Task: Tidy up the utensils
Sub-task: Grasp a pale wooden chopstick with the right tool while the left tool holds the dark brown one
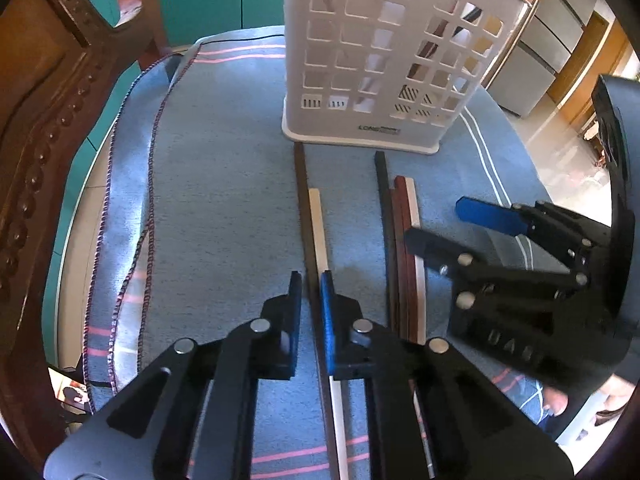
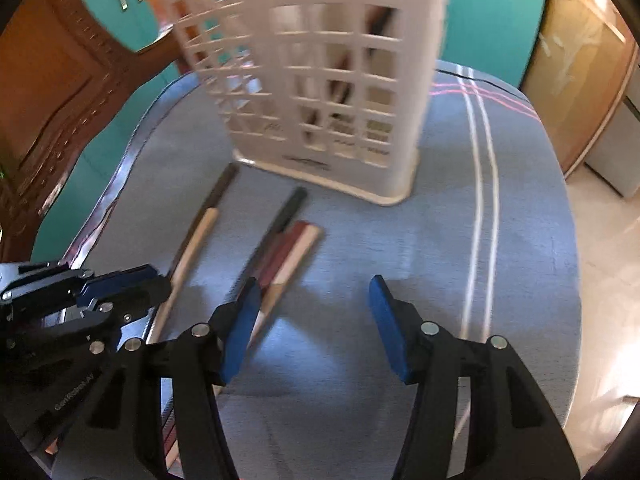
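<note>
The left hand-held gripper [image 1: 311, 284] is clamped on a pair of chopsticks [image 1: 315, 220] lying on the table [image 1: 224, 184], long axis pointing straight ahead at the white utensil basket [image 1: 384, 60]. The right hand-held gripper [image 2: 316, 292] stands apart and empty beside the other chopstick bundle [image 2: 286, 254].

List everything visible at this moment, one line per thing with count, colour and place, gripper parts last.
utensil holder: one, white lattice plastic, upright at the far side of the cloth.
left chopstick pair: two, one dark and one pale, lying side by side in front of the holder, between the left gripper's pads.
right chopstick bundle: about four, black, reddish-brown and pale, lying parallel to the pair's right.
tablecloth: one, blue with pink and white stripes, covering the table.
wooden chair: one, carved brown, left of the table.
left gripper: one, black with blue pads, shut on the left chopstick pair.
right gripper: one, same build, open above bare cloth.
</note>
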`<action>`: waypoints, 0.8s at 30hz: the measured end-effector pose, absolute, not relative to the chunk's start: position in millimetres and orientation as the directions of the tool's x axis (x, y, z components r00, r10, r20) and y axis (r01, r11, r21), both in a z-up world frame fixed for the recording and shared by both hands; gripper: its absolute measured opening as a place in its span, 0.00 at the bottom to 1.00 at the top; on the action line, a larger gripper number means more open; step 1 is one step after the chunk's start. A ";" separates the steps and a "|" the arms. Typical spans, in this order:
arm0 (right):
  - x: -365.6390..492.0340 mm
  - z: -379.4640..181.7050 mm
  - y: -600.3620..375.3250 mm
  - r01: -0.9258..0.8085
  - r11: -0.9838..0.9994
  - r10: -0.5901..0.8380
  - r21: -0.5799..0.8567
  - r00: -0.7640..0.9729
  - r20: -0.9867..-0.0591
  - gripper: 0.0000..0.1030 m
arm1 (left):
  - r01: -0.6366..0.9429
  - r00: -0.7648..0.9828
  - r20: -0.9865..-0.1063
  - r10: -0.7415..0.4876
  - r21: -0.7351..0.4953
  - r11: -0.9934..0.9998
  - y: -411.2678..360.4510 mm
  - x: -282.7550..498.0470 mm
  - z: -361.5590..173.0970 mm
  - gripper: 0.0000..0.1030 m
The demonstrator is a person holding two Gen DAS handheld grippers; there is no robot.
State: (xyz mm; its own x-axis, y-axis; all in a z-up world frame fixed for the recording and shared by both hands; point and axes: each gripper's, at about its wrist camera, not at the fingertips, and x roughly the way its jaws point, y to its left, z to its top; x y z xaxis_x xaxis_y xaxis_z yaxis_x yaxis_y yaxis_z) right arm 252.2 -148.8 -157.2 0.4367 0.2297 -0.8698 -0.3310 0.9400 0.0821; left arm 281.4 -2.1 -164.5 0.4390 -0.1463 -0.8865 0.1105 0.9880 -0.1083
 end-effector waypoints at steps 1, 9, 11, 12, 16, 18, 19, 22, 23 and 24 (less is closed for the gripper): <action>251.2 -157.5 -145.6 -0.338 0.937 0.236 0.086 0.433 -0.870 0.55 | 0.099 0.444 -0.885 -0.138 -0.104 0.990 0.2 280.9 -163.0 0.10; 237.2 -161.0 -125.8 -0.390 0.916 0.273 0.098 0.424 -0.864 0.48 | 0.044 0.449 -0.888 -0.095 -0.085 0.995 17.1 283.5 -164.3 0.10; 234.3 -163.6 -115.4 -0.399 0.915 0.249 0.059 0.443 -0.861 0.50 | 0.044 0.448 -0.888 -0.098 -0.087 0.995 17.5 284.6 -165.2 0.10; 230.8 -164.9 -108.4 -0.411 0.912 0.218 0.009 0.466 -0.858 0.51 | 0.046 0.449 -0.888 -0.099 -0.088 0.995 17.1 284.7 -165.2 0.10; 223.9 -163.9 -99.7 -0.406 0.914 0.199 -0.013 0.476 -0.857 0.37 | 0.054 0.448 -0.887 -0.108 -0.094 0.994 15.4 283.5 -165.2 0.11; 229.5 -160.5 -110.4 -0.382 0.923 0.231 0.052 0.440 -0.868 0.29 | 0.066 0.450 -0.884 -0.126 -0.108 0.992 15.4 283.4 -164.7 0.12; 232.0 -158.8 -117.3 -0.374 0.924 0.246 0.080 0.422 -0.873 0.27 | 0.071 0.452 -0.882 -0.136 -0.116 0.991 14.8 282.2 -164.0 0.12; 240.4 -157.8 -136.6 -0.353 0.928 0.265 0.121 0.395 -0.880 0.25 | 0.092 0.455 -0.873 -0.174 -0.149 0.985 12.5 280.4 -160.7 0.13; 241.6 -154.8 -144.7 -0.333 0.935 0.257 0.120 0.404 -0.878 0.25 | 0.100 0.456 -0.871 -0.184 -0.155 0.983 10.9 279.9 -159.8 0.13; 242.7 -152.1 -149.7 -0.323 0.938 0.260 0.127 0.411 -0.874 0.23 | 0.106 0.456 -0.870 -0.187 -0.156 0.982 9.0 279.1 -159.2 0.14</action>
State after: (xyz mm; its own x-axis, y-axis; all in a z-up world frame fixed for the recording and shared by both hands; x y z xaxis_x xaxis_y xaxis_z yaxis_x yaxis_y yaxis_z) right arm 242.7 -149.7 -152.1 0.4114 0.2596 -0.8737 -0.3229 0.9379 0.1266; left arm 279.1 9.0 -159.2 0.4560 -0.1873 -0.8701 0.1058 0.9821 -0.1560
